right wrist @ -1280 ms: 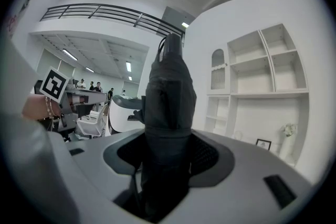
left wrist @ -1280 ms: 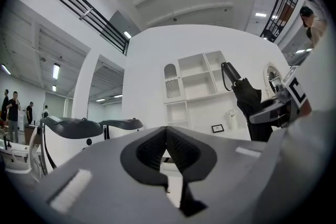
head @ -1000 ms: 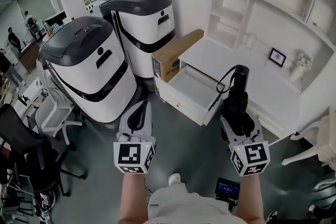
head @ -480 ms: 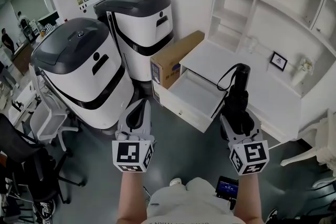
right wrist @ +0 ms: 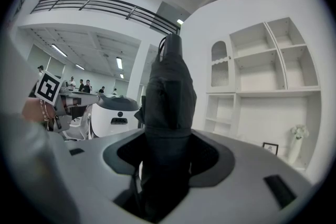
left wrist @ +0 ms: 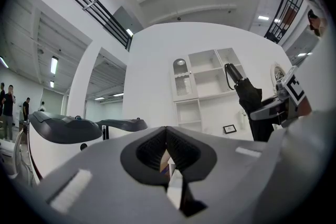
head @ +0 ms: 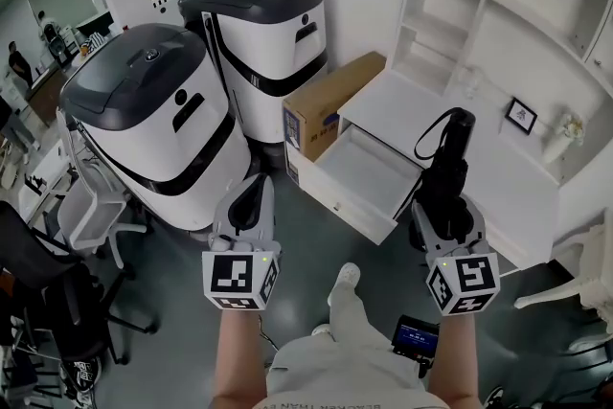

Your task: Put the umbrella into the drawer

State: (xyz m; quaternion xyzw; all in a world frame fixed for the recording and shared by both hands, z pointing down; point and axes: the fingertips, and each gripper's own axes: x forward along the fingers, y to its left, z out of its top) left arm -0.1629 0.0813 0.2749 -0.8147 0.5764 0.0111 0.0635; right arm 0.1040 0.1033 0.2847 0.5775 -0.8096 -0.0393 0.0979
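– Right gripper (head: 442, 211) is clamping what, exactly?

– Its jaws are closing firmly on the lower body of the folded black umbrella (head: 448, 166), which is sticking out ahead of them, strap end farthest away. That gripper's own view is showing the pads pressing on the fabric (right wrist: 167, 113) from both sides.

– And the other one?

– The left gripper (head: 251, 206) is hanging beside it with its jaws together and nothing between them (left wrist: 167, 157).

– So which step is running?

– I'm reading it as the carry. The umbrella is hovering in the air near the right front corner of the drawer (head: 337, 194), which is standing pulled out from the white desk (head: 412, 101), and it isn't inside yet.

– What is the next move asking for?

– Probably swinging the umbrella left over the open tray, tipping it to lie along the bottom, lowering it below the rim, then loosening the jaws.
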